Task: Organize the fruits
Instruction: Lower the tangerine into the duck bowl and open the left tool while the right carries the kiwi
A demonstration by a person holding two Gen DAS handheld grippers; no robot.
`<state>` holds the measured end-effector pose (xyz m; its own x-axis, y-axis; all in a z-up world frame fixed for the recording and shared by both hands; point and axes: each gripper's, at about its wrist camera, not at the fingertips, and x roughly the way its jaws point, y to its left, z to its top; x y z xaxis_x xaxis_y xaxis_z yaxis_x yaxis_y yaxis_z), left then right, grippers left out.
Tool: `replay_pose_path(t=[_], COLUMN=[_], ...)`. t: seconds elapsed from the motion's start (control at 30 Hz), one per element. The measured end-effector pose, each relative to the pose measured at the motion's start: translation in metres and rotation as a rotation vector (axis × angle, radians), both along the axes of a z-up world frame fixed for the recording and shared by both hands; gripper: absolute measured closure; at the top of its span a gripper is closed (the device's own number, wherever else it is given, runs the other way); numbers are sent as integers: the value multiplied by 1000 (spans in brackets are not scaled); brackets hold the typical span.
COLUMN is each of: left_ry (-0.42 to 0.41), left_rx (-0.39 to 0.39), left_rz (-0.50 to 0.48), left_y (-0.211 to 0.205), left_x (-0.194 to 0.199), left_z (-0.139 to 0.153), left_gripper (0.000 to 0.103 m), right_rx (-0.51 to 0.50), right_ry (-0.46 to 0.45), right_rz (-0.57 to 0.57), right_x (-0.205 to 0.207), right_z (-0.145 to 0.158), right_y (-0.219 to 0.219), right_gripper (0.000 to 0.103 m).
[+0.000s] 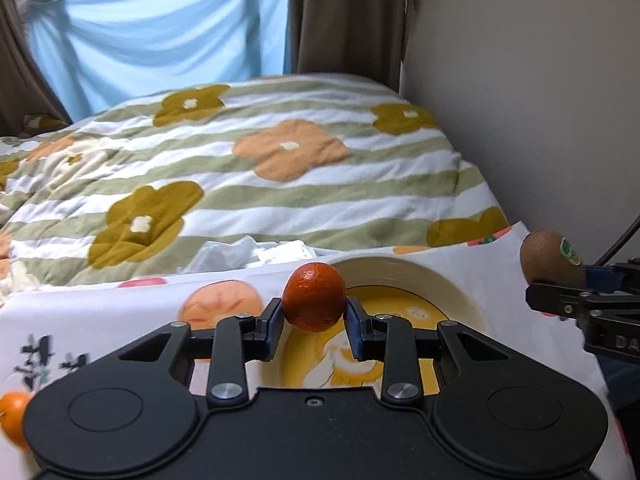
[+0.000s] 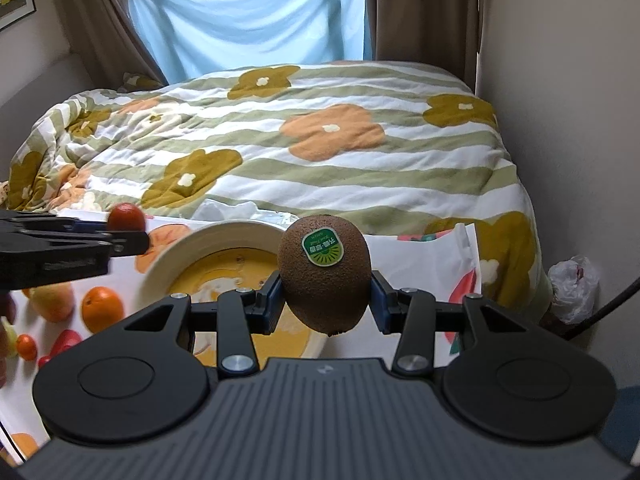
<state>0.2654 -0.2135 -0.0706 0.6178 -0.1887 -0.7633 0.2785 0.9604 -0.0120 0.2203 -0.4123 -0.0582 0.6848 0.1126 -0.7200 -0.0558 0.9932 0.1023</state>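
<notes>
My left gripper [image 1: 314, 316] is shut on a small dark-orange mandarin [image 1: 314, 298] and holds it above the near-left rim of a cream bowl with a yellow inside [image 1: 452, 280]. My right gripper [image 2: 326, 300] is shut on a brown kiwi with a green sticker [image 2: 324, 272], held above the bowl's right side [image 2: 208, 236]. The kiwi also shows at the right of the left wrist view [image 1: 550, 258]. The mandarin shows at the left of the right wrist view [image 2: 127, 217].
The bowl stands on a white cloth printed with fruit [image 1: 100, 320]. An orange [image 2: 102, 308], a small mandarin [image 2: 26, 346] and other fruit lie at the left. A floral-quilted bed [image 2: 320, 140] lies behind, a wall to the right, a plastic bag [image 2: 574, 288] on the floor.
</notes>
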Motion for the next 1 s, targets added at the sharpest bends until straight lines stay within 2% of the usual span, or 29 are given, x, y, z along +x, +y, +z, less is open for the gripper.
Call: replay_pose_path(t=[0.23,0.43,0.47,0.5,0.57,1.0], left_ry=[82,98,92,85,73,34], left_rx=[48,33,24,22,12,-4], left_rz=[-24,-35,-40,-39,-40,26], left_y=[-29,-30,-29,-29,-27,16], left_x=[35,41,42,42,40,1], left_z=[-45,-54,-52,-51,-47,-14], left_gripper=[67,64,54,39,29,20], right_rx=[7,16,13,9,2,-9], right_ry=[39,55,55,56,54,59], right_rz=[5,13,15,17,19,122], right_x=[21,28,29,30,30,36], right_z=[-24,-32,-32,-32,-30,-29], right_y=[-13,-16,-16,-16,-16,11], right_gripper=[44,44,44,44,44,44])
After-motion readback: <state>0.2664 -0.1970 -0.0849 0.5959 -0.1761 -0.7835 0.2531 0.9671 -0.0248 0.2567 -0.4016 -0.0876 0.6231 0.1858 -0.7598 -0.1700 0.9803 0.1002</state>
